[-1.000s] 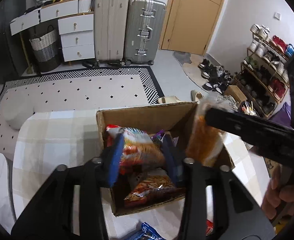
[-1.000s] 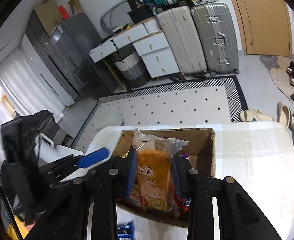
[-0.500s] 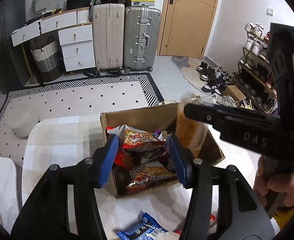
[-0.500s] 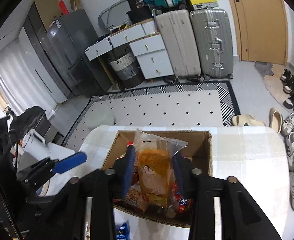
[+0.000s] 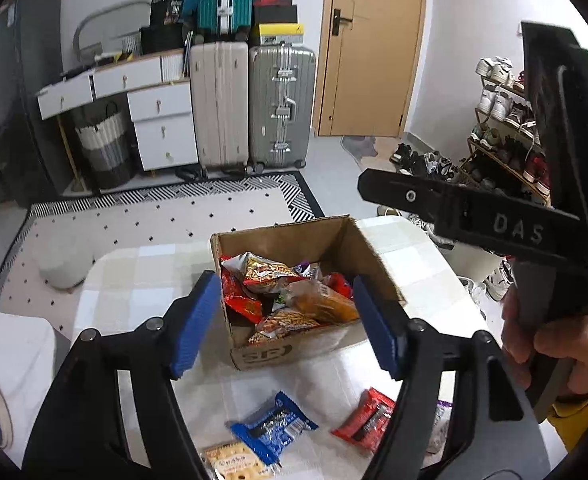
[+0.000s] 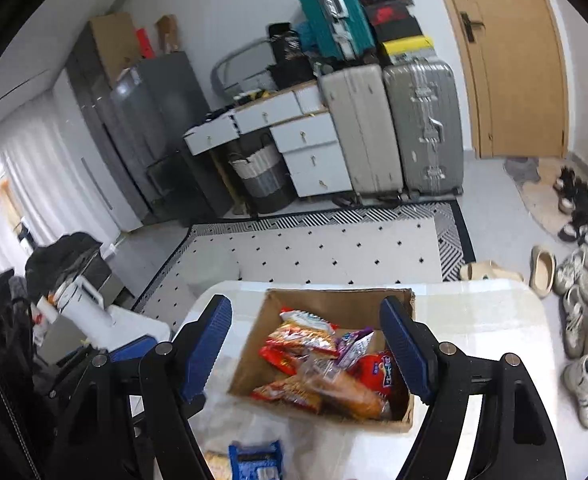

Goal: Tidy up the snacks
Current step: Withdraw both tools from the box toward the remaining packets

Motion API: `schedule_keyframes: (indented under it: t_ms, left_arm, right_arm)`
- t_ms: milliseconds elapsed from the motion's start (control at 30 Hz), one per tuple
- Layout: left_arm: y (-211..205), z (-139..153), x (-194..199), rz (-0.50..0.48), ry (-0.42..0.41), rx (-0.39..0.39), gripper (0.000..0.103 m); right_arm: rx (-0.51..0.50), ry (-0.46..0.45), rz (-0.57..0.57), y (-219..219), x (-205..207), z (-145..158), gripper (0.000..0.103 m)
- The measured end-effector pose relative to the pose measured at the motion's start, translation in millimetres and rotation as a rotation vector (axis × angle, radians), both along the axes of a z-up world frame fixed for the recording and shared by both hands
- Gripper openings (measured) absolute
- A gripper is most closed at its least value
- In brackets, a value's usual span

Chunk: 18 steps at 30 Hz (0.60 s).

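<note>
We see a home, the living room near its entrance. Left of the wooden door point(image 5: 367, 48) stand suitcases point(image 5: 250, 106) and white drawers point(image 5: 162, 124); right of it is a shoe rack point(image 5: 501, 120). A patterned rug point(image 6: 333, 248) lies before the door.

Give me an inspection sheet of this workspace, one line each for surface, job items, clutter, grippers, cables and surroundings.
Surface: table under a pale checked cloth.
Job's things: open cardboard box holding several snack packets, a clear-wrapped orange packet lying on top; blue packet, red packet and cracker pack outside the box on the cloth.
Clutter: nothing seen on the table besides the snacks.
Grippers: left gripper and right gripper both opening, nothing between the jaws; a hand holds the right one.
Cables: nothing seen.
Surroundings: patterned rug, suitcases, white drawers, wooden door, shoe rack.
</note>
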<state>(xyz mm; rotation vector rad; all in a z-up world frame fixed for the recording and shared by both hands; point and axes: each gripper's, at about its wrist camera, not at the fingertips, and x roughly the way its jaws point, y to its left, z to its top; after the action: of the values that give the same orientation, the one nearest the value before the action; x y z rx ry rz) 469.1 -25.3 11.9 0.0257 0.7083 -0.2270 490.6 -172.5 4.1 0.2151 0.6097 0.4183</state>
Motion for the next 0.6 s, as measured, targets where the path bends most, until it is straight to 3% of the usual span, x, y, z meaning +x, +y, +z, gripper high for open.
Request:
schedule_keyframes:
  t_ms: [133, 367, 600]
  left_arm:
    - [0, 25, -45, 0.002, -0.046, -0.004, 0.077]
    - [14, 62, -139, 0.062, -0.153, -0.037, 0.082]
    - [23, 88, -225, 0.056, -0.217, -0.049, 0.088]
  right_arm:
    - [-0.004, -0.070, 0.023, 2, -49, 24, 0.079]
    - [0.004, -0.170, 0.024, -2, -138, 52, 0.088]
    - [0.059, -0.236, 0.028, -12, -216, 60, 0.094]
